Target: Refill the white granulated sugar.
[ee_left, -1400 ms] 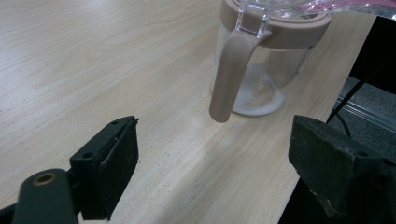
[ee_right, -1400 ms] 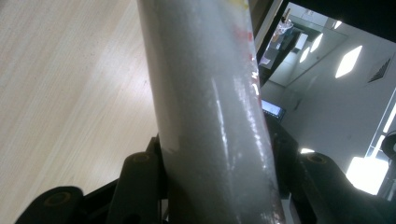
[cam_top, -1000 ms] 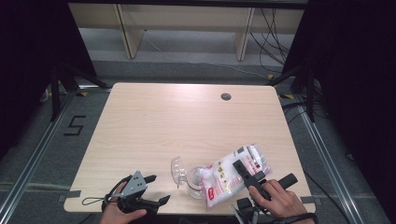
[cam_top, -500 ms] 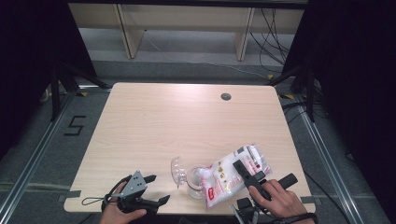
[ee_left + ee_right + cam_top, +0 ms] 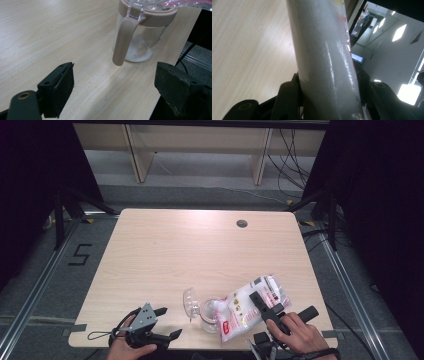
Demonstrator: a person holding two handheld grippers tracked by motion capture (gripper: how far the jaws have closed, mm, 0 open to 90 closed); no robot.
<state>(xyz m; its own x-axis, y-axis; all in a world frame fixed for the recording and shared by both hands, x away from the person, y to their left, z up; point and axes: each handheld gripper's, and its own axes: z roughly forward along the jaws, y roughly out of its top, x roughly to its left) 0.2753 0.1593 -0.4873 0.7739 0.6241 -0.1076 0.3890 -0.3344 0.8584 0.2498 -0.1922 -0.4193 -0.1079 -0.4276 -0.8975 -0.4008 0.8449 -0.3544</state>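
Right gripper [image 5: 264, 306] clamps the white-and-red plastic bag of powder [image 5: 250, 306], tilted mouth-down over the clear glass jar with beige rim [image 5: 211, 314] near the worktop's front edge. Left gripper [image 5: 161, 322] waits released, just left of the jar.

— What stands ahead of the left claw [image 5: 113, 82]?
— A clear jar [image 5: 140, 37] with a tan handle, just ahead and slightly right, near the table [image 5: 165, 250] edge. Bare wood lies between the open jaws and off to its left.
— And the right claw [image 5: 272, 312]?
— A white bag [image 5: 324, 55] sits clamped between its jaws and blocks the way straight ahead, leaning over the jar. To its left is bare table; far beyond both claws it is bare too.
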